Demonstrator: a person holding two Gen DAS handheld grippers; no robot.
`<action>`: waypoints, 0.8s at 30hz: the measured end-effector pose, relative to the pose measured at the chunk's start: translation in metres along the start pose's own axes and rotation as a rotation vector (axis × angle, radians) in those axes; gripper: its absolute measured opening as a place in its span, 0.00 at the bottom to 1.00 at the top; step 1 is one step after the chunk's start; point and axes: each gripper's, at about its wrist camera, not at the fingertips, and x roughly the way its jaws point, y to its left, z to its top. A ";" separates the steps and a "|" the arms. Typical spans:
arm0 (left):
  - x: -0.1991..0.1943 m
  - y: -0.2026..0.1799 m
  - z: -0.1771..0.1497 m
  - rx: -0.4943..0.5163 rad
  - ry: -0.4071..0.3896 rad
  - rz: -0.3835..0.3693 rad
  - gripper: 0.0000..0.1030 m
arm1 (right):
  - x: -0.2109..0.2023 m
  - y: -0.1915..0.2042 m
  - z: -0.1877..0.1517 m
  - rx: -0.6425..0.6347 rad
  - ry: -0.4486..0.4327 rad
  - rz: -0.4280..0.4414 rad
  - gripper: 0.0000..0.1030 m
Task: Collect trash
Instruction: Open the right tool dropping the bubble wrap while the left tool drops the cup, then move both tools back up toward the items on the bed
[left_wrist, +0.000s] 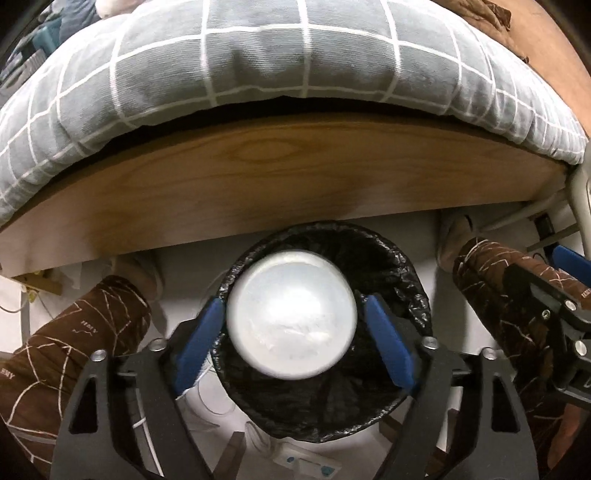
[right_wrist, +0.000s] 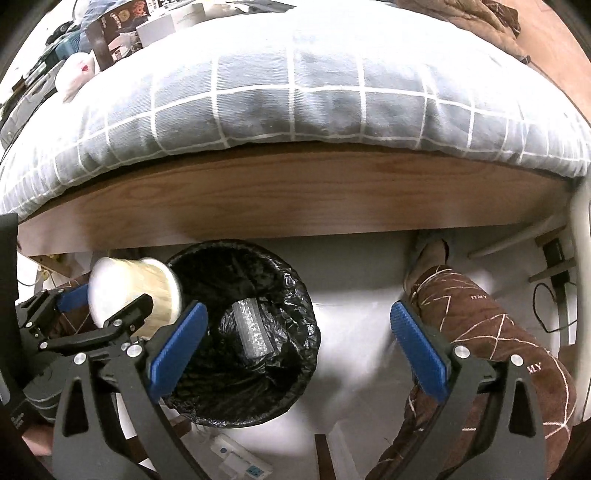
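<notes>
- The left gripper holds a pale, translucent plastic cup between its blue ribbed pads; the left pad touches the cup's wall, while a thin gap seems to show at the right pad, and the cup is blurred.
- From the right wrist view the cup lies tilted on its side in that grip, its ridged, cream-tinted wall flaring towards the bin.
- It hangs right over the mouth of a round trash bin lined with a crinkly, glossy black bag.
- Down inside the bin lies a crumpled silvery piece of wrapping, bumpy like bubble wrap.
- The right gripper stands with its jaws spread wide and nothing between them, just beside the bin over the white floor.
- Behind the bin runs a smooth wood-grain bed board, topped by a soft grey quilt with a white grid.
- The person's legs in brown quilted trousers flank the bin.
</notes>
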 end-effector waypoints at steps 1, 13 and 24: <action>-0.001 0.001 0.000 -0.005 -0.006 0.000 0.84 | 0.000 0.001 0.000 -0.003 -0.001 -0.003 0.93; -0.034 0.027 0.006 -0.037 -0.094 0.038 0.94 | -0.010 0.019 0.003 -0.041 -0.054 -0.010 0.93; -0.088 0.042 0.015 -0.062 -0.184 0.024 0.94 | -0.057 0.025 0.017 -0.052 -0.132 -0.009 0.93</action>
